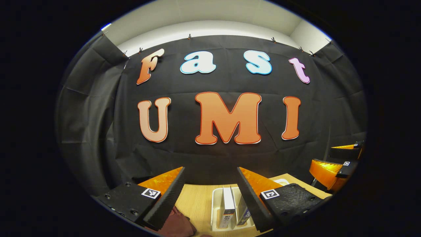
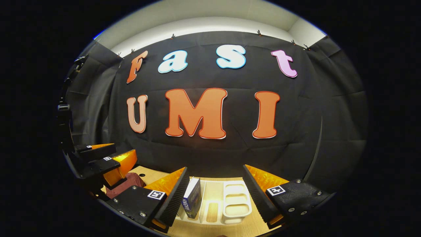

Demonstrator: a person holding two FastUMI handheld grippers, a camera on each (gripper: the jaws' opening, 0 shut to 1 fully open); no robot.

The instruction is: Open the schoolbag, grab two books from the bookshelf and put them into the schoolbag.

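In the left gripper view my left gripper is open, held above the wooden table. Between its fingers, lower down, a white bookshelf rack holds two upright books. A dark red schoolbag lies at the bottom left, partly hidden by the left finger. In the right gripper view my right gripper is open and holds nothing. A blue book stands in the white rack just inside its left finger. The schoolbag lies to the left, under the left gripper.
The right gripper hovers at the right edge of the left gripper view, fingers apart. The black cloth wall stands close behind the table. The rack's right compartments hold no books.
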